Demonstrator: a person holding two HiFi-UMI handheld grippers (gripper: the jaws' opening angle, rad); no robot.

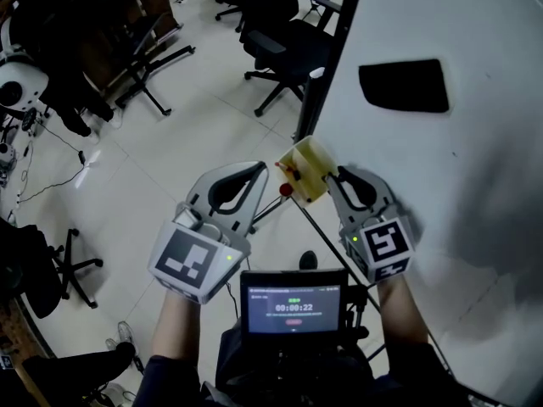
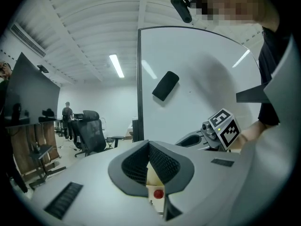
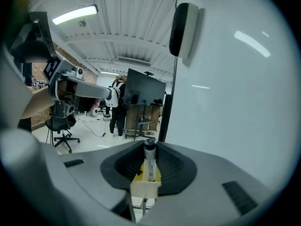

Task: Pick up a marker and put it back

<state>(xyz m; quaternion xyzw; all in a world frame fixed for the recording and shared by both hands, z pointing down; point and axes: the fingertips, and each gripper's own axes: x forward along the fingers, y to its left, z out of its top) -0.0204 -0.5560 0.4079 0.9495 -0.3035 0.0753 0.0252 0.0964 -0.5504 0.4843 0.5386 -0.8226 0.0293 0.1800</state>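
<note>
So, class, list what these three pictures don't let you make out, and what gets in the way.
1. Marker, lower end: right gripper view, the right tool and tray cover it.
2. Tray contents: head view, too small; left gripper view, the left tool blocks all but a red round piece.
3. Screen, small print: head view, too small.

From the head, looks steeply down on left gripper (image 1: 254, 173) and right gripper (image 1: 338, 175); from each gripper, faces closely along its jaws; shares whiteboard (image 1: 458, 168), eraser (image 1: 404, 85).
</note>
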